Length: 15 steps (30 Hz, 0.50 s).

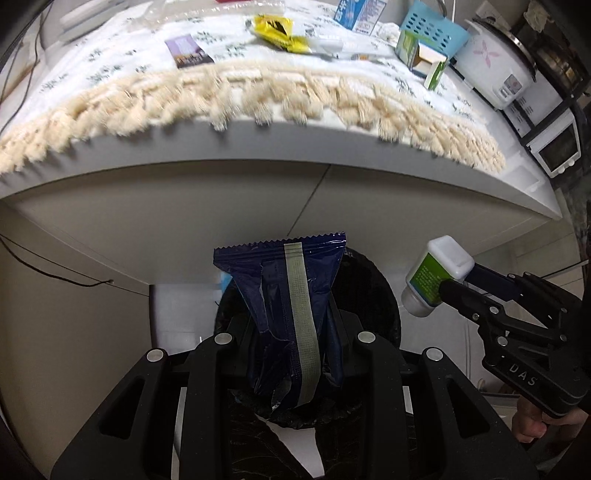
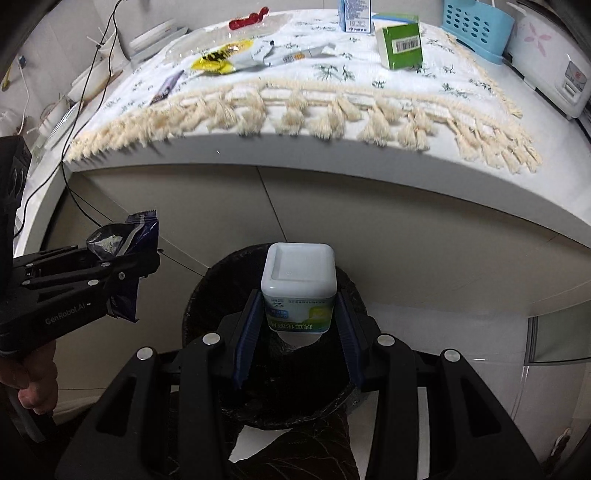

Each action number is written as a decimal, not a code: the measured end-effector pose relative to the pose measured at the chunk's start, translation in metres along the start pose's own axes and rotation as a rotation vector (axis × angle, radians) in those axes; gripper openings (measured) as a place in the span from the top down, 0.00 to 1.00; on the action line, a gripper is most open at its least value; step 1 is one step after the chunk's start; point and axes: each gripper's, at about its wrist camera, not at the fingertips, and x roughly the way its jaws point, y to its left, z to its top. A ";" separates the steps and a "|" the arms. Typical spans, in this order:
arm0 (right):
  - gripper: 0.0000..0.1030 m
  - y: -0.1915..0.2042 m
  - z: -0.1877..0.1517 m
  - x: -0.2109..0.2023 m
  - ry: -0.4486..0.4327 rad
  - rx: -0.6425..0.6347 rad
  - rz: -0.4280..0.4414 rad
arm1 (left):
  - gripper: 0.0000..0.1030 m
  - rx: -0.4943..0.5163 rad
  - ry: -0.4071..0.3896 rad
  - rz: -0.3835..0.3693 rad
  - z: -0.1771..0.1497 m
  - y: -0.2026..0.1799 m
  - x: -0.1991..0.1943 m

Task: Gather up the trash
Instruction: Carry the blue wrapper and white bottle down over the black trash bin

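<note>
Wrapper [image 1: 291,314] and bottle [image 2: 299,291] above black bin [image 2: 207,295], below table [image 2: 332,162].

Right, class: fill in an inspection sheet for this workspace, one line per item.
Surface: white counter under a fringed floral cloth.
Job's things: dark blue wrapper, white bottle, black-lined bin below.
Clutter: yellow wrapper, green box, blue basket.
Grippers: left gripper shut on wrapper; right gripper shut on bottle.
Cables: black cable at counter's left.
Surroundings: rice cooker.
</note>
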 end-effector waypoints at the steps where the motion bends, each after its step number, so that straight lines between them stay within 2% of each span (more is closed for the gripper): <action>1: 0.63 -0.002 -0.001 0.004 0.006 0.005 0.002 | 0.74 0.012 0.000 0.008 -0.001 -0.001 0.004; 15: 0.63 -0.014 -0.011 0.054 0.057 0.031 -0.011 | 0.74 0.049 0.086 0.044 -0.011 0.001 0.069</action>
